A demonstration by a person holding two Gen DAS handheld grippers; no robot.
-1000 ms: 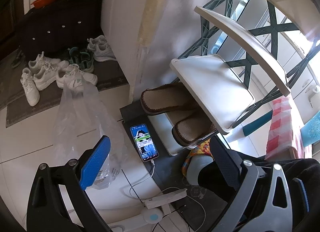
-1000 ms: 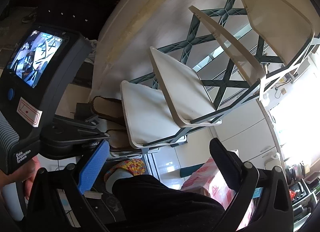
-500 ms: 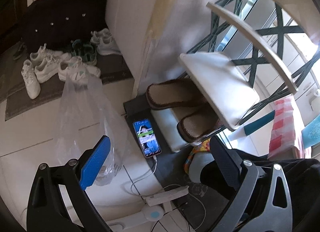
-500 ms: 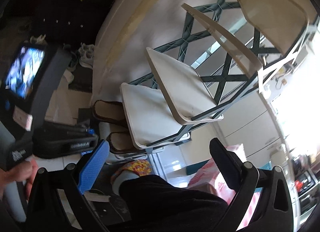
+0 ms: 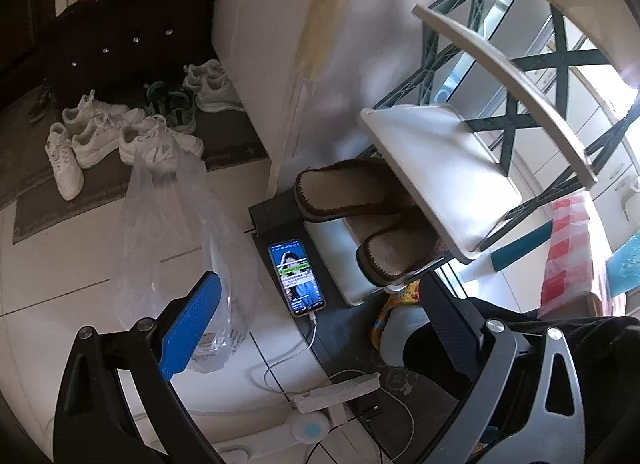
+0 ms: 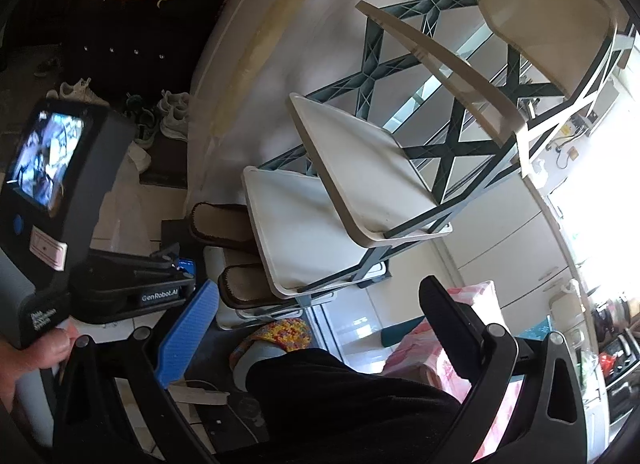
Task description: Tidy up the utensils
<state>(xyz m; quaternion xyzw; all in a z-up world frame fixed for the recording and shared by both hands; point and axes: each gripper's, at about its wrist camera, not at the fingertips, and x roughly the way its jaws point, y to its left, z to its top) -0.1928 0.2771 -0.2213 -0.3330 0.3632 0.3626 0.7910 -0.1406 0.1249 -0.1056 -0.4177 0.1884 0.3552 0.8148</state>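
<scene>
No utensil shows in either view. My left gripper (image 5: pixel 320 304) is open and empty, held above the tiled floor and pointing down at a phone (image 5: pixel 296 276) and a clear plastic bag (image 5: pixel 180 232). Empty too, my right gripper (image 6: pixel 320 316) stands open, facing a rack of white trays (image 6: pixel 352 183) on a dark crossed frame. In the right wrist view the left gripper's body (image 6: pixel 64 199) with its lit screen sits at the far left, held by a hand (image 6: pixel 32 356).
Brown slippers (image 5: pixel 344 191) lie under the lowest tray (image 5: pixel 440 175). A leg in black trousers (image 6: pixel 344 396) with a colourful sock (image 6: pixel 280 332) fills the foreground. White shoes (image 5: pixel 100 139) sit on a mat at the back left. A power strip (image 5: pixel 336 392) and cables lie on the floor.
Both views have shifted slightly. In the right wrist view the left gripper's body drew away, then came back closer. Both grippers stay open and empty.
</scene>
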